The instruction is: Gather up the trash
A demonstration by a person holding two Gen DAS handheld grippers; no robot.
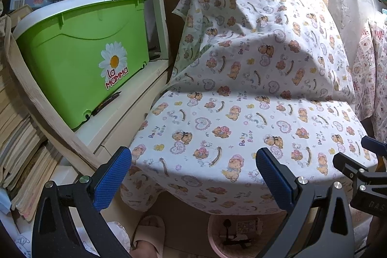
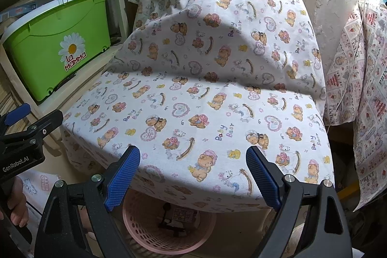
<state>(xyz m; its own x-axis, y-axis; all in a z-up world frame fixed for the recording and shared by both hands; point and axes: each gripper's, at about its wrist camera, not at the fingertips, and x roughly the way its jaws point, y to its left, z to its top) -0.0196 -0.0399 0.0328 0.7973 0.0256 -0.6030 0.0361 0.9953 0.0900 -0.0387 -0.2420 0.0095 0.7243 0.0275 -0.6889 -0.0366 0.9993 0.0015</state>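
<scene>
Both grippers (image 1: 193,178) (image 2: 193,177) released and empty over the cloth (image 2: 205,88); we see no loose trash, only the pink basket (image 2: 154,237) below, light, stiff, so grab its rim.

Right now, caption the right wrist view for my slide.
Open right gripper hovers over bear-print cloth, pink basket below, green bin left.

**Black handheld grippers with blue pads**

Left gripper (image 1: 193,175) and right gripper (image 2: 193,175) share black triangular-cutout frames, silver round screws and blue textured pads on their jaws. One body bears white "GenRobot.AI" lettering. The person wears a beige open-toed slipper (image 1: 148,232).
</scene>
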